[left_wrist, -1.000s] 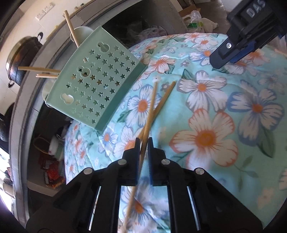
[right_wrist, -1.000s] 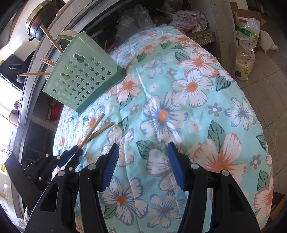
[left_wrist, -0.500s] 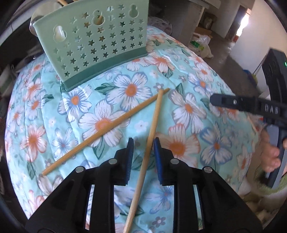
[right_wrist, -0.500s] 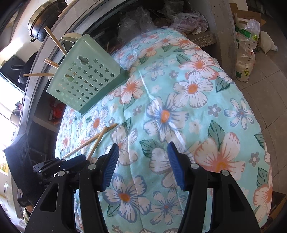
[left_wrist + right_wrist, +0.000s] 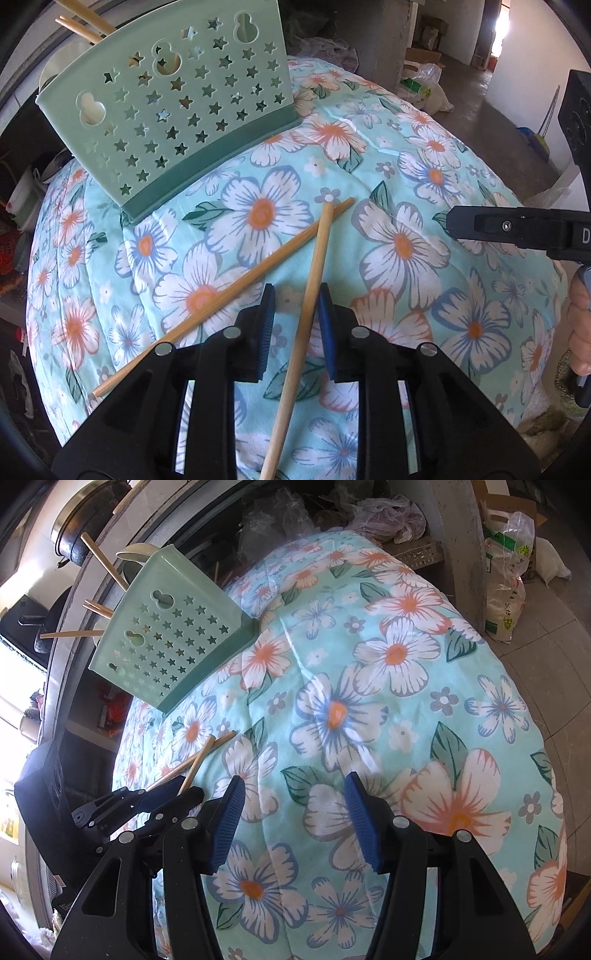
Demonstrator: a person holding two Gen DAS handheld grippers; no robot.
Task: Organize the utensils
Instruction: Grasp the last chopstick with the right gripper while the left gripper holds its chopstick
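Chopstick between the jaws [image 5: 314, 266]: runs from the bottom centre of the left wrist view up to the middle, lying on the cloth; its far tip crosses the tip of the second chopstick. It passes through the gap of the left gripper, close to the right-hand pad; whether it touches that pad cannot be told.
Second chopstick [image 5: 221, 295]: lies flat on the cloth, slanting from lower left to centre, outside the jaws.
Left gripper [image 5: 293, 325]: jaws stand slightly apart, wider than the stick, so nothing is clamped. Judged purpose: the stick is lined up in the gap, ready to be gripped.
Utensil holder [image 5: 166, 110]: green, star-pierced, in the upper left of the frame, standing at the far edge of the cloth. More chopsticks [image 5: 98, 559] and a pale spoon already stick out of its top, so it is judged to be the destination.
Right gripper [image 5: 293, 821]: jaws held wide apart over bare cloth at lower centre of its view, holding nothing; judged to be standing by.
Flowered cloth [image 5: 406, 701]: soft, padded cover; sticks lie close against it, so a pick-up may need the pads low.
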